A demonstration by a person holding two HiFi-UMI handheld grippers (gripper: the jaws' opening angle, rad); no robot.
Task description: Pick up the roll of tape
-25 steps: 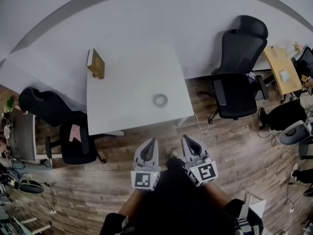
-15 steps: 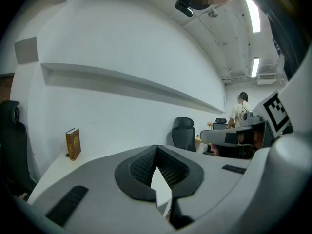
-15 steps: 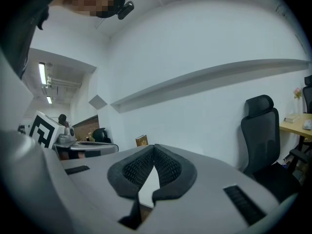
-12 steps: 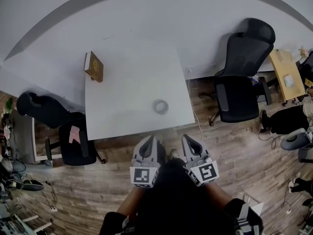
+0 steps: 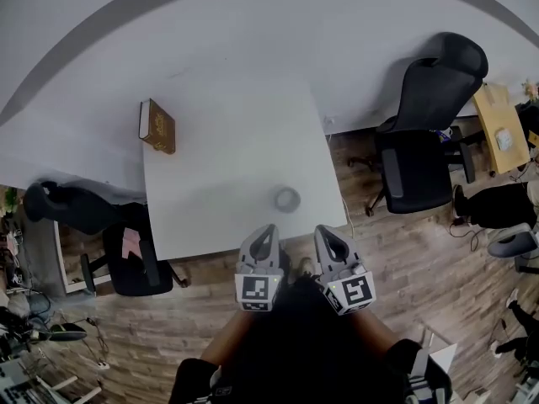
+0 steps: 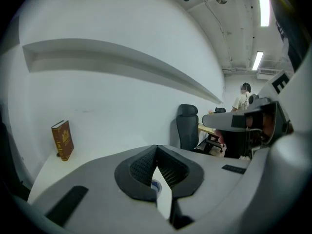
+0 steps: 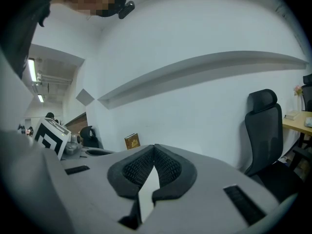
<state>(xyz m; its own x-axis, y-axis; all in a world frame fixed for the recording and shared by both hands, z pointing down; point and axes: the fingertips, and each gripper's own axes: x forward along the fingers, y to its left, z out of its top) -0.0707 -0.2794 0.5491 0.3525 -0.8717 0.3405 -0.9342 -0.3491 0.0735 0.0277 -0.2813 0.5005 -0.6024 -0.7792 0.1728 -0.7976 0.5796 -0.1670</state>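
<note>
The roll of tape (image 5: 287,199) is a small grey ring lying flat near the front edge of the white table (image 5: 219,167). My left gripper (image 5: 266,231) is shut and empty, with its tip just short of the table's front edge, below and left of the tape. My right gripper (image 5: 325,232) is shut and empty beside it, below and right of the tape. In the left gripper view the jaws (image 6: 156,148) meet, and a sliver of the tape (image 6: 156,185) shows below them. The right gripper view shows my right gripper (image 7: 154,148) with its jaws pressed together.
A brown book (image 5: 157,126) stands at the table's far left; it also shows as the book (image 6: 63,139) and the book (image 7: 132,141). Black office chairs (image 5: 425,133) (image 5: 126,247) flank the table. A person (image 6: 242,99) stands far off at the right. The floor is wood.
The table and the tape have come closer to both grippers as they moved forward together. Both stay shut.
</note>
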